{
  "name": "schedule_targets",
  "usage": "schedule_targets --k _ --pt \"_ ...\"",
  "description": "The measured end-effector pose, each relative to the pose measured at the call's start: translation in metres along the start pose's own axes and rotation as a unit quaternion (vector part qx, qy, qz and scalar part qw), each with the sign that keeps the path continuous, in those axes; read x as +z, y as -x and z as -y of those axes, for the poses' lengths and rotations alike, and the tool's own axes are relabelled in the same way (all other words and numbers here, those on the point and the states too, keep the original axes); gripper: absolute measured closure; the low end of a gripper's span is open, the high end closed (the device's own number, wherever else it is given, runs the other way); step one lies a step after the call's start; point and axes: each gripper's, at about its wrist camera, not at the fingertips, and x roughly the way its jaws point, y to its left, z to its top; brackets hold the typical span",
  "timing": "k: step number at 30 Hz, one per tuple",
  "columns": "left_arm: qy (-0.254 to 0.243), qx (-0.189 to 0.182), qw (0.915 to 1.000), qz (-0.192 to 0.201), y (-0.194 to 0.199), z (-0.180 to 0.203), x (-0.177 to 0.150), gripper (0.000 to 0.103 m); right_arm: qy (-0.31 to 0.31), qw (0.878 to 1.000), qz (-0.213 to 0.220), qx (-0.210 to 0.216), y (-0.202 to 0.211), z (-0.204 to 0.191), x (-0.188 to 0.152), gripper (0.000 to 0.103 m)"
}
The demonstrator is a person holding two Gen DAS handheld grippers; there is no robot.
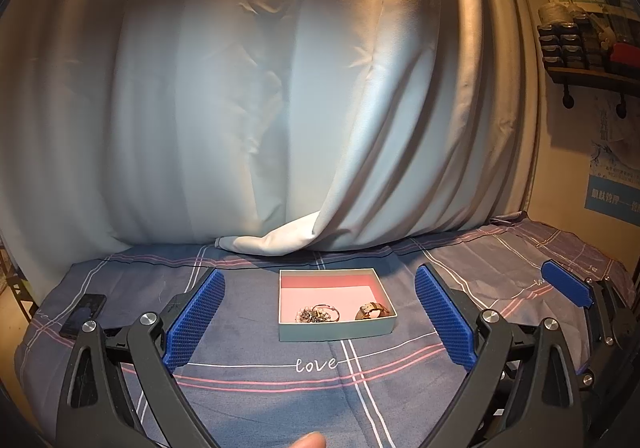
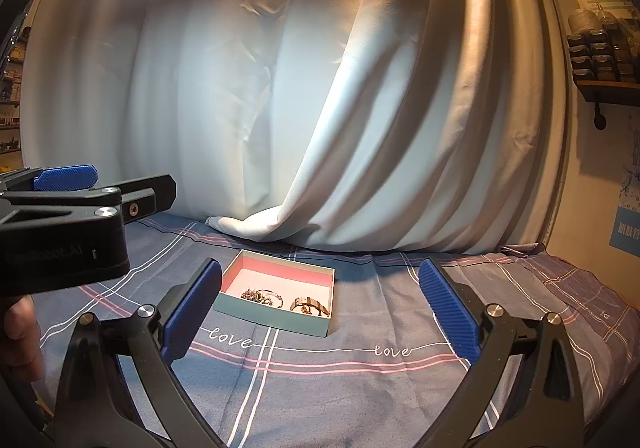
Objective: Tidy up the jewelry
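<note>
Holding both tongs spread wide and empty above the bed [image 1: 248, 372], I see the box [image 1: 336, 330] at lower centre, dead ahead of my left tongs [image 1: 320, 312]. From my right tongs [image 2: 320, 308] it sits left of centre. Jewelry [image 1: 318, 314] lies along its near wall; left looks better lined up.

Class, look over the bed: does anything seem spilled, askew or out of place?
Nothing spilled: the tangled jewelry lies inside the open teal cardboard box. One oddity: a dark phone lies on the plaid bedsheet.
</note>
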Motion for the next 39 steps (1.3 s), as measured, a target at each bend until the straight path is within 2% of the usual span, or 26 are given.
schedule_targets --k 18,28,35,39 --pt "-0.004 0.001 0.9999 -0.011 -0.003 0.001 -0.001 0.006 0.008 1.000 -0.003 0.002 -0.001 -0.002 0.001 0.006" --pt "0.004 -0.021 0.9992 -0.034 -0.011 0.002 -0.002 0.006 0.016 1.000 -0.004 0.004 -0.001 -0.003 0.000 0.006" --pt "0.020 -0.002 0.9996 -0.021 -0.008 -0.002 -0.001 0.006 0.017 1.000 -0.004 0.004 -0.002 -0.002 0.000 0.006" --pt "0.014 -0.002 0.9993 -0.033 -0.011 0.000 -0.001 0.006 0.017 1.000 -0.007 0.005 -0.002 -0.002 0.000 0.006"
